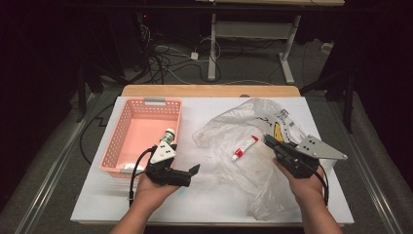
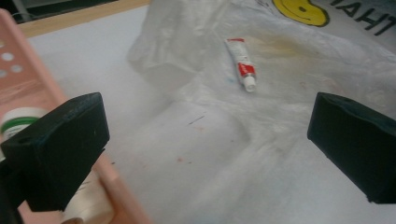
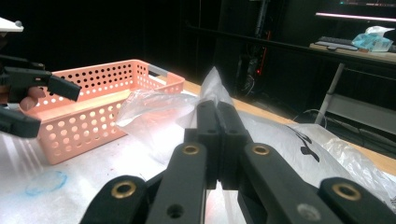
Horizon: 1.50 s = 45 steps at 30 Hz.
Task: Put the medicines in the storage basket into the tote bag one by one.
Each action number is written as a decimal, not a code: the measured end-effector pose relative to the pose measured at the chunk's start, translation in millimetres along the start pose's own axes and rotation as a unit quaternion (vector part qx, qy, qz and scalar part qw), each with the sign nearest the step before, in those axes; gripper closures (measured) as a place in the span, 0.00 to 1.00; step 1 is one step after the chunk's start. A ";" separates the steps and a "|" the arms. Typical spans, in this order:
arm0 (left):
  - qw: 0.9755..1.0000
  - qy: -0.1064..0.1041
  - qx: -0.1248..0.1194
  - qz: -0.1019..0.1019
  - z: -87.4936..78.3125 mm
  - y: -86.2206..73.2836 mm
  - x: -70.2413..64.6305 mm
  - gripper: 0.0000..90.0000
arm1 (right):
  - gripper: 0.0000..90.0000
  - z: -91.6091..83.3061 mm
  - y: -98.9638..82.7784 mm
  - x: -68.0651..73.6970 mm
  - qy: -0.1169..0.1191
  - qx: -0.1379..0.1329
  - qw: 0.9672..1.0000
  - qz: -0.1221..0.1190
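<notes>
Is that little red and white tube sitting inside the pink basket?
No, the tube lies on the clear plastic bag, apart from the pink basket.

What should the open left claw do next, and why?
Probably reach toward the small tube: the left gripper is open and empty and aimed at it, while the right gripper pinches the plastic bag it lies on.

Crumpled clear plastic bag (image 1: 253, 146), red-and-white tube (image 1: 244, 147) on it

Overhead forward, 2 close jaw cameras (sharing basket (image 1: 141, 131))
</notes>
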<state>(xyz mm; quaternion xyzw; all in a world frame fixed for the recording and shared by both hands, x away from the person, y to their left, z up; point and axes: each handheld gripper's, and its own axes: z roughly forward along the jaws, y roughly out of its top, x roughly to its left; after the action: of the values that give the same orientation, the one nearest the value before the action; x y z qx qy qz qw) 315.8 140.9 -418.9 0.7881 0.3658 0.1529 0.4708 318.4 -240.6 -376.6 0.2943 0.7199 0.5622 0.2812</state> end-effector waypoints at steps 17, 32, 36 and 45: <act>0.996 0.081 0.001 -0.036 -33.5 -7.0 53.4 0.00 | 1.00 0.2 -0.5 -0.2 0.000 0.001 1.000 0.001; 0.992 0.111 0.003 -0.065 -47.3 -16.4 79.1 0.00 | 1.00 -0.7 -0.2 -1.5 -0.001 0.000 1.000 -0.001; 0.992 0.109 0.001 -0.067 -46.3 -16.5 79.5 0.00 | 1.00 -0.7 0.1 -1.0 -0.001 0.000 1.000 -0.001; 0.994 0.089 -0.006 -0.070 -41.8 -2.6 79.7 0.00 | 1.00 -1.3 1.4 -1.1 -0.001 -0.003 1.000 0.000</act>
<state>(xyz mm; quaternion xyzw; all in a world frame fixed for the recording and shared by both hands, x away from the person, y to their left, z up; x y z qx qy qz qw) 344.8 225.3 -408.1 0.7411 0.4597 0.1916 0.4503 318.4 -242.1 -374.9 0.2940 0.7177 0.5644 0.2827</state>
